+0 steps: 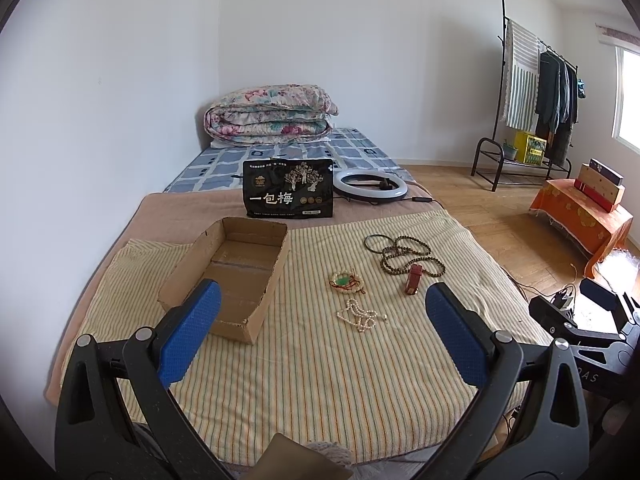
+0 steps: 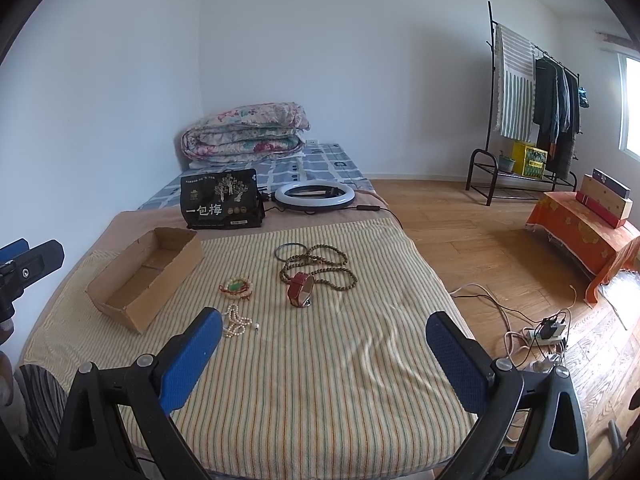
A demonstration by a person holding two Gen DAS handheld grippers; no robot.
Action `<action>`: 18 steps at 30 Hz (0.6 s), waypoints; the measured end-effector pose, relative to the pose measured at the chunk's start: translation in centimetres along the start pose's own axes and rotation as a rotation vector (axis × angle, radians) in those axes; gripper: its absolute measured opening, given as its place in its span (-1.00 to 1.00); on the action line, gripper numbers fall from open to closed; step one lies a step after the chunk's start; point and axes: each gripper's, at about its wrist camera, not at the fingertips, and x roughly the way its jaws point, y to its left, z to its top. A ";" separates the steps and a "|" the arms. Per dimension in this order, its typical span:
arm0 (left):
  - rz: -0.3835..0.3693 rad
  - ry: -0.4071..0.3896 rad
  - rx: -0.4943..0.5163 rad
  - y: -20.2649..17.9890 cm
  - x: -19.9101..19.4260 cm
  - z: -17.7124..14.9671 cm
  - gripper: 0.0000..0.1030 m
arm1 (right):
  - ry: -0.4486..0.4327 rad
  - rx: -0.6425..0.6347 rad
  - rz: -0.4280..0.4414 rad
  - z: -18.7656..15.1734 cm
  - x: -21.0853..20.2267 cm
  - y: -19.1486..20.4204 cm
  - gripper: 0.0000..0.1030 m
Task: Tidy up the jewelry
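An empty cardboard box [image 1: 236,276] [image 2: 144,276] lies on the striped towel [image 1: 320,368] [image 2: 320,380] at the left. To its right lie a white pearl necklace [image 1: 360,316] [image 2: 237,323], a beaded bracelet with a green stone [image 1: 346,283] [image 2: 237,286], a red bangle [image 1: 412,280] [image 2: 300,289], a long brown bead string [image 1: 408,258] [image 2: 320,266] and a thin dark ring bangle [image 1: 376,242] [image 2: 290,251]. My left gripper [image 1: 320,304] is open and empty above the towel's near part. My right gripper [image 2: 324,330] is open and empty, right of the pearls.
A black snack bag [image 1: 289,188] [image 2: 222,200] stands behind the box, with a ring light [image 1: 370,186] [image 2: 314,197] beside it. A folded floral quilt [image 1: 268,114] lies at the bed's head. Right of the bed are wooden floor, cables and a power strip [image 2: 548,334], an orange-covered stand [image 2: 588,236] and a clothes rack [image 2: 532,108].
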 end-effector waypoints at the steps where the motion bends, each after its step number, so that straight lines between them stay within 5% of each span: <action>1: 0.001 -0.002 0.000 0.0 -0.1 0.0 1.00 | -0.001 -0.001 0.002 0.0 0.0 0.1 0.99; 18: 0.031 -0.031 0.005 0.3 -1.9 0.7 1.00 | -0.024 -0.007 -0.005 0.6 -1.2 0.8 0.99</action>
